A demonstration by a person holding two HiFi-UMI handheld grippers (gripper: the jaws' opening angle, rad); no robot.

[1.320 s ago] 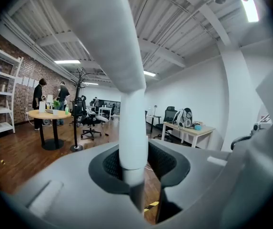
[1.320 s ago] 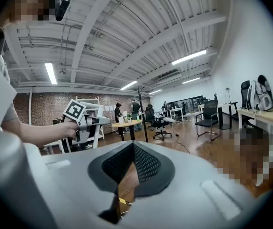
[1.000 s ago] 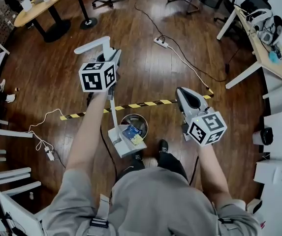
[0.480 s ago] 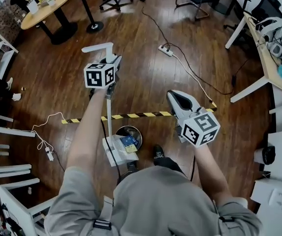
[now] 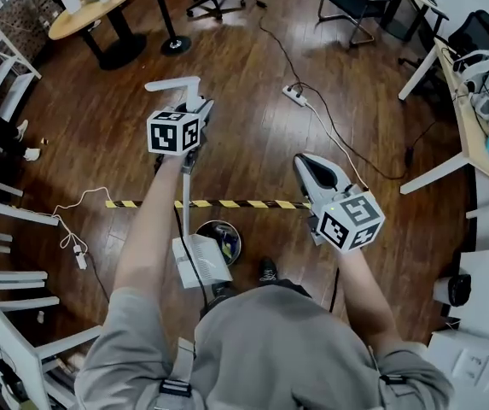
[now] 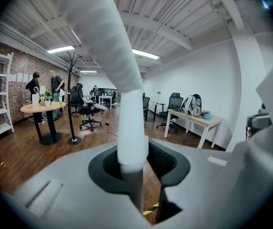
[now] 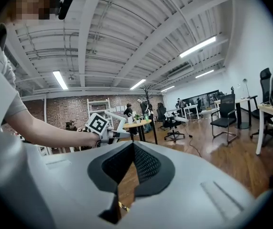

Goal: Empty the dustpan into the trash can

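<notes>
While clamping the dustpan [image 5: 200, 261] by its white handle [image 6: 126, 104] with the left hand-held gripper [image 5: 195, 109], seems midway through tipping: holds pan at the trash can [image 5: 220, 223] rim, seven o'clock side. Carries right hand-held gripper [image 5: 311, 166] at three o'clock, jaws together, empty. Next probably calls for tilting further over the opening. Cannot make out can's inside, contact with rim, or litter left.

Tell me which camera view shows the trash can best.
The head view: it looks down on the trash can, which is partly covered by the dustpan. The left gripper view shows only the dustpan handle. The right gripper view shows no can.
</notes>
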